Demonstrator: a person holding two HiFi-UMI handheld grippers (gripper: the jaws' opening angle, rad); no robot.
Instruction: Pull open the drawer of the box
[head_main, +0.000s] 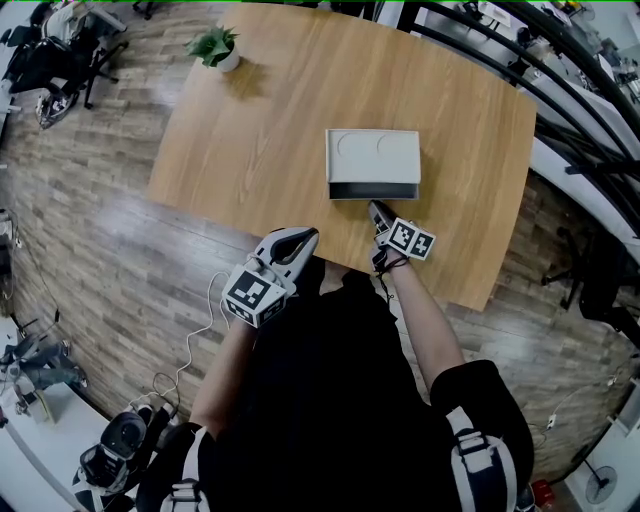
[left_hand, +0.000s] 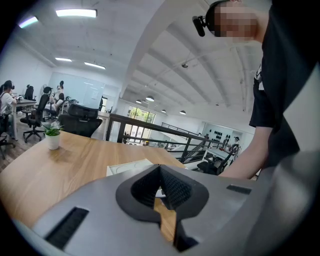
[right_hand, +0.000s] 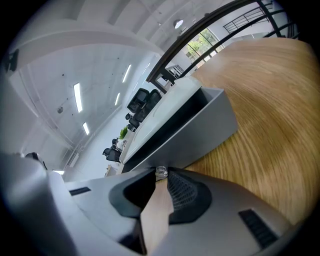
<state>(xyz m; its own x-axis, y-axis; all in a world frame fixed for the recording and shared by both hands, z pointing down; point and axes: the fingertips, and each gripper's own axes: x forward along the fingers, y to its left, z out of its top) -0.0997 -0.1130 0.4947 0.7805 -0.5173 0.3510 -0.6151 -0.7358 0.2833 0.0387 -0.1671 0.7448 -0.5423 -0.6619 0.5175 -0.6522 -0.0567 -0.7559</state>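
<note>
table (head_main: 250, 150): wooden, with the box near its middle.
box (head_main: 372, 155): white, flat, front towards the person.
drawer (head_main: 372, 190): grey, stood slightly out of the box.
left gripper (head_main: 300, 238): over the table's near edge, jaws pressed together, empty.
right gripper (head_main: 378, 212): pinched the drawer's knob.
knob (right_hand: 161, 172): small, clear, between the jaw tips.

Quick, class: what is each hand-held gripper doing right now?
Left hand-held gripper: closed, holding nothing.
Right hand-held gripper: closed on the drawer knob.
</note>
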